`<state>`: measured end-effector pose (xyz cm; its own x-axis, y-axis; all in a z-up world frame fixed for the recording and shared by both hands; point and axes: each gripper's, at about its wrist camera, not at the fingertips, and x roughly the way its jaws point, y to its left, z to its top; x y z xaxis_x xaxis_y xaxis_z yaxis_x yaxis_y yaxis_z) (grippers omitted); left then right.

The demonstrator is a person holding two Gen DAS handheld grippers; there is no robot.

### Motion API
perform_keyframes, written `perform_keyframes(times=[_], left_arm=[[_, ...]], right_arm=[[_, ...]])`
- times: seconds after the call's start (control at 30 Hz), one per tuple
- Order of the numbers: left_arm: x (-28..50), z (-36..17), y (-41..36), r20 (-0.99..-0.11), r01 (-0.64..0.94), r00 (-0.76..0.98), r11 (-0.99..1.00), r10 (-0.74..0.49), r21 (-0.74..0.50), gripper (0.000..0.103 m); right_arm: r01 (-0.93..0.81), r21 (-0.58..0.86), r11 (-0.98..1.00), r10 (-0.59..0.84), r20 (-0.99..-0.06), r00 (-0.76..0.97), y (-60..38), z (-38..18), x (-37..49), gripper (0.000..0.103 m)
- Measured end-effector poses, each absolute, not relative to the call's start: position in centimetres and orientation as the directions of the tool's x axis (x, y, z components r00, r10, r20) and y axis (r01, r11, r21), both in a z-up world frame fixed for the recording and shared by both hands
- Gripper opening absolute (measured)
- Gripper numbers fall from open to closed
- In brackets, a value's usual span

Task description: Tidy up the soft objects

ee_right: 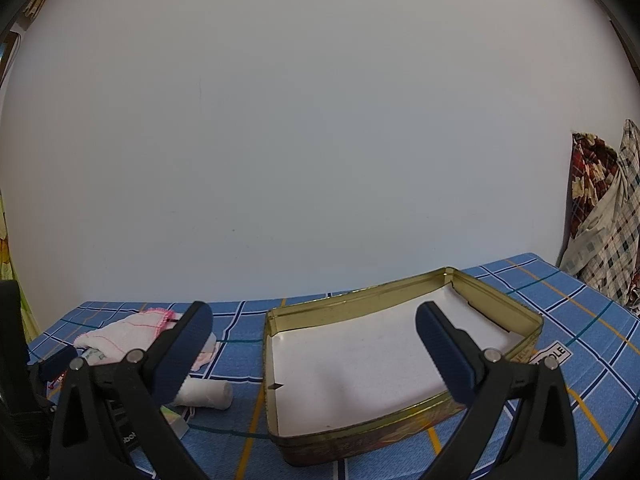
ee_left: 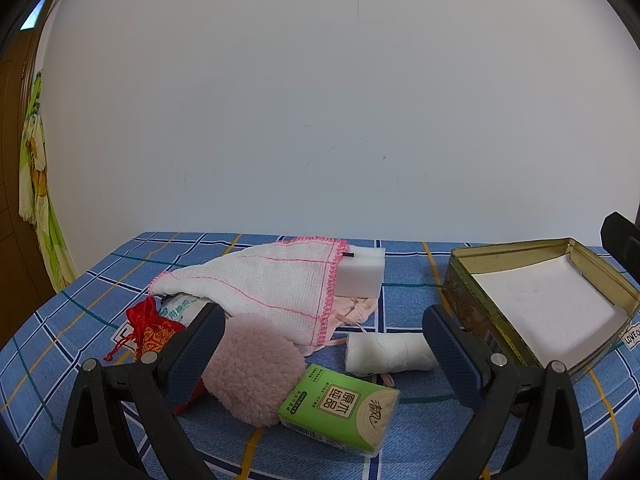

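Observation:
My left gripper stands open above a heap of soft things: a fluffy pink pad, a green tissue pack, a white bandage roll, a white cloth with pink stitching draped over a white sponge block, a red drawstring pouch and a cotton swab packet. The gold tin with white lining sits to the right. My right gripper is open over the tin, nothing between its fingers. The bandage roll and cloth lie left of it.
A blue plaid cloth covers the table, which ends at a plain white wall. Patterned fabric hangs at the left edge and checked clothes hang at the right. A pale pink strap garment lies under the white cloth.

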<state>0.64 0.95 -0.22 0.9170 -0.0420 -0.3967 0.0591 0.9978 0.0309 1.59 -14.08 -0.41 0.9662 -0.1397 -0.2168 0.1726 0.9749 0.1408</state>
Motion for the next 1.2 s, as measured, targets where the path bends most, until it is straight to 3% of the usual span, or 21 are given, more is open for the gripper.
perform_keyframes(times=[1.2], left_arm=[[1.43,-0.69,1.46,-0.438,0.057,0.897,0.998,-0.054,-0.005,0.100]], right_arm=[[0.169,0.115,0.979,-0.140,-0.228,0.964,-13.25,-0.97,2.13,0.103]])
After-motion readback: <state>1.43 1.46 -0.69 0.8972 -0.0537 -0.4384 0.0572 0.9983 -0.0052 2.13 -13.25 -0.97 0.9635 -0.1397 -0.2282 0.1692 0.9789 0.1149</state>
